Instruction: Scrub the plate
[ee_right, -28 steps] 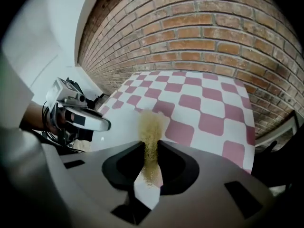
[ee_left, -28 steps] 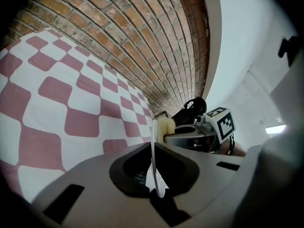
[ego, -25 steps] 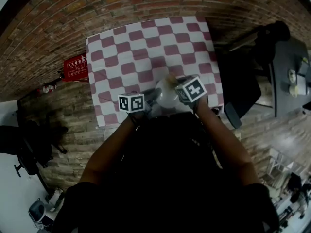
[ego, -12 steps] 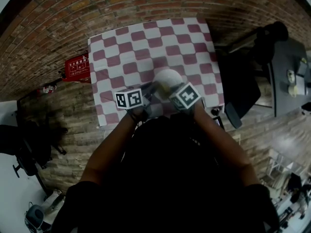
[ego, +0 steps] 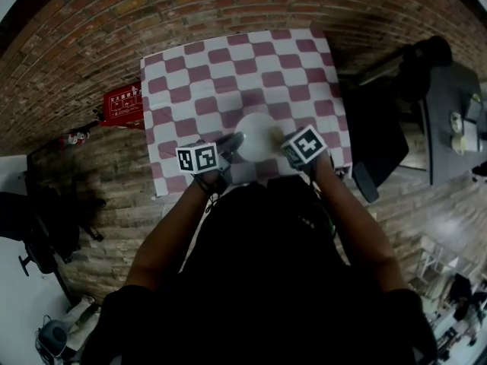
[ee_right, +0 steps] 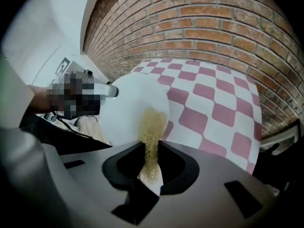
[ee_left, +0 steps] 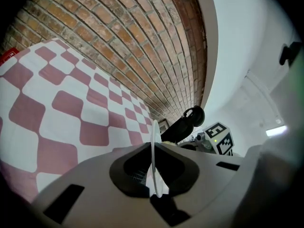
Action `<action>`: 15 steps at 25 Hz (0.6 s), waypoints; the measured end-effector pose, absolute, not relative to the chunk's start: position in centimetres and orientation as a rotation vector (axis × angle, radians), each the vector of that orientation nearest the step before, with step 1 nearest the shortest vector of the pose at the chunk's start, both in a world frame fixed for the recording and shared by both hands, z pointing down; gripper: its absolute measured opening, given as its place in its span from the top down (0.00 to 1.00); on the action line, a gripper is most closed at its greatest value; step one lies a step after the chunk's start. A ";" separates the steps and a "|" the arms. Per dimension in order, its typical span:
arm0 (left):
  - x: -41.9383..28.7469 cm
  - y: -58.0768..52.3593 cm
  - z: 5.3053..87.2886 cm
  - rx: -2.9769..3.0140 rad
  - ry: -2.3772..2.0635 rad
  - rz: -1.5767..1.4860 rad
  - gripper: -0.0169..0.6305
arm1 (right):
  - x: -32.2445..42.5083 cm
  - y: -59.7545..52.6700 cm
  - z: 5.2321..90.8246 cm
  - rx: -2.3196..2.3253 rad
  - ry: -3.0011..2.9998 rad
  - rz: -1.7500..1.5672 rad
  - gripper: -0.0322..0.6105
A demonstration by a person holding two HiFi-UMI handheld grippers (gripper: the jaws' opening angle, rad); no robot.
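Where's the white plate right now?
In the head view the white plate is central, over the checkered tablecloth's near edge, its left rim in the left gripper's fingers, the right gripper's sponge at its right.

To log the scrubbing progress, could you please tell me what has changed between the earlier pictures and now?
The right gripper swept its sponge left across the plate, then back right; the plate shifted slightly. Unchanged: the left gripper stays shut on the plate's rim, the right on the sponge, above the checked cloth.

A red-and-white checked cloth (ego: pixel 228 74) covers the table (ego: pixel 330 61) on the brick floor (ego: pixel 84 44).
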State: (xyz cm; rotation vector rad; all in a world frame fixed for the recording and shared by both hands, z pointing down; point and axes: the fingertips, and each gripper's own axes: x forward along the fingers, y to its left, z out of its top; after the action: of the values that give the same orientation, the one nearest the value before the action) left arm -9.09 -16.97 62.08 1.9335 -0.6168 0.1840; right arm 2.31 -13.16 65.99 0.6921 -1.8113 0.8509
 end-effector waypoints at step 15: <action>-7.5 -16.5 60.9 1.937 -0.574 0.136 0.94 | -4.9 -14.8 61.6 0.629 -1.984 0.767 0.83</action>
State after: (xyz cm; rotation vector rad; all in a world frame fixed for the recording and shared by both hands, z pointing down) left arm -7.47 -16.45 60.93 1.9369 -0.5736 0.1364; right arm -4.93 -14.80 61.64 0.6287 -1.9842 0.7665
